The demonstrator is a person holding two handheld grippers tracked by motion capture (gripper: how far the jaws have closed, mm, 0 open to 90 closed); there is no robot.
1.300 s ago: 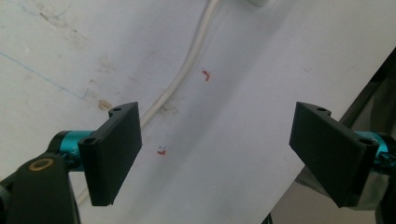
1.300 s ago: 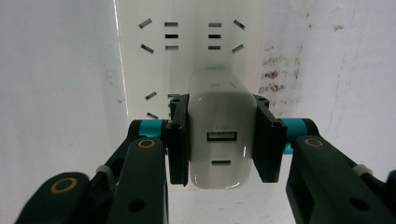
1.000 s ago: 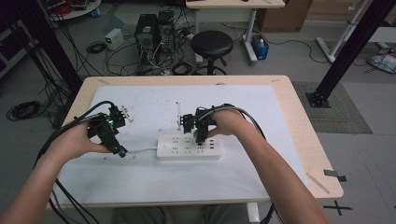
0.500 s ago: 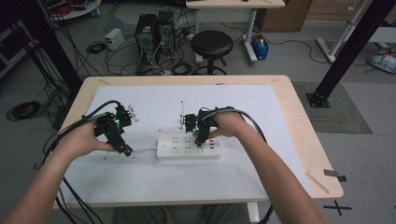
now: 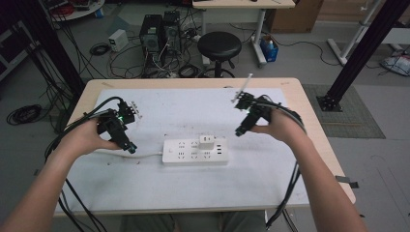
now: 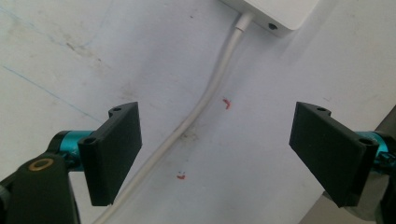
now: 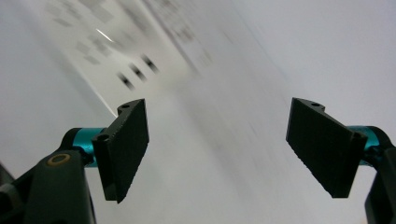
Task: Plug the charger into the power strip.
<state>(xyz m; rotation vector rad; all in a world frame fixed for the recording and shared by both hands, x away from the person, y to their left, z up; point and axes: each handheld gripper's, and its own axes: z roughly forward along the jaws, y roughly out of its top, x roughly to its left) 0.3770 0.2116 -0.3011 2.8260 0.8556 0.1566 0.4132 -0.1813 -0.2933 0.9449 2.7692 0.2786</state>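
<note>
Beyond the far edge of the light wooden table (image 5: 309,121) stands a round black padded stool (image 5: 220,47) on the grey floor. To its left sit two dark computer towers (image 5: 161,33) amid tangled black cables (image 5: 128,60), with a small white box (image 5: 117,39) nearby. A blue bottle-like container (image 5: 270,49) rests by a white desk leg. At the right, a slanted black metal beam (image 5: 365,50) meets a dark grey floor mat (image 5: 350,113). A coiled black cable (image 5: 24,114) lies at the left.
</note>
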